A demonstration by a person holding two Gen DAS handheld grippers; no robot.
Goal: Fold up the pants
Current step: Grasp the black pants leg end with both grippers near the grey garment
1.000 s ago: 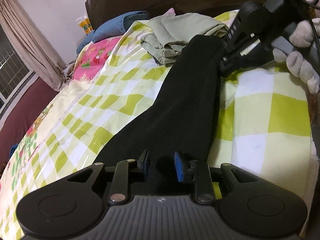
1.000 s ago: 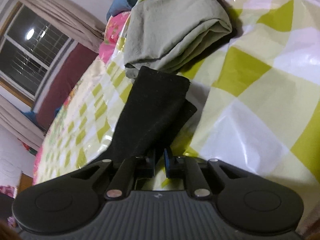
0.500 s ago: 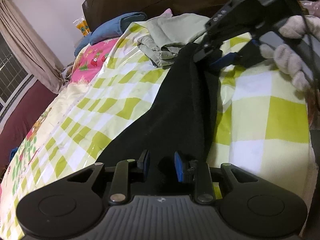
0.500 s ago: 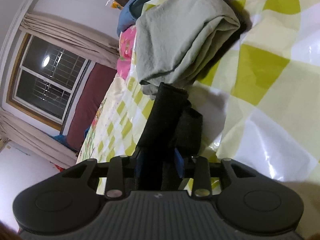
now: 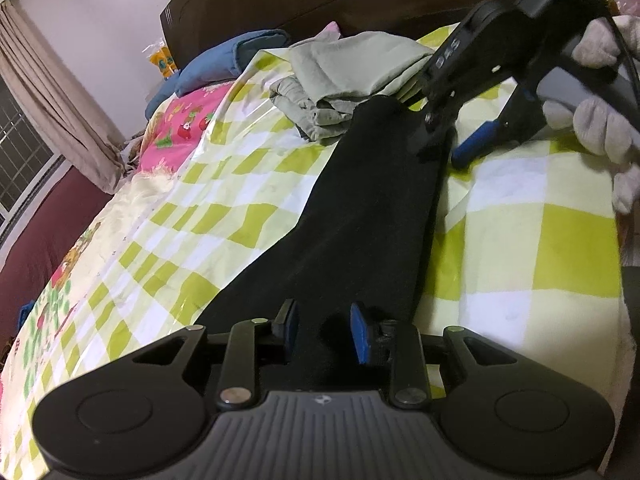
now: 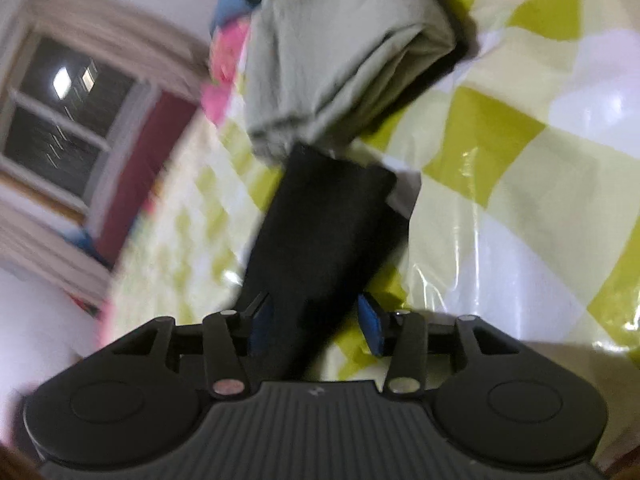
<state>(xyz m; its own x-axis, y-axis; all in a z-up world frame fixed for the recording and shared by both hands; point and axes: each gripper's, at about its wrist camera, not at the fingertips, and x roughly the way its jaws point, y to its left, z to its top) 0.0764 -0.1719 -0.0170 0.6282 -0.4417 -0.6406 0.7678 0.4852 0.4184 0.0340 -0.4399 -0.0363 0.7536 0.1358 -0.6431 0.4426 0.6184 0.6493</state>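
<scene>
Black pants [image 5: 360, 216] on checked bedspread [image 5: 560, 240], near end between left gripper [image 5: 323, 326] pads, grip unclear, far end between right gripper [image 6: 316, 322] jaws, just been opening, fingers wide, cloth loose between.

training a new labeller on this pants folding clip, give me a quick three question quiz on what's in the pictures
1. True or false: the black pants lie stretched out on a checked bedspread.
2. Which heap lies past the far end of the pants: A, grey-green clothes; B, a stack of books; C, a red towel?
3. What sits between the blue pads of the left gripper, and what have the jaws of the right gripper just been doing?

Key
1. True.
2. A.
3. Black pants cloth sits between the left pads, with no clear gap showing. The right jaws have just been opening, and a pants leg passes between them with space on the right pad's side.
</scene>
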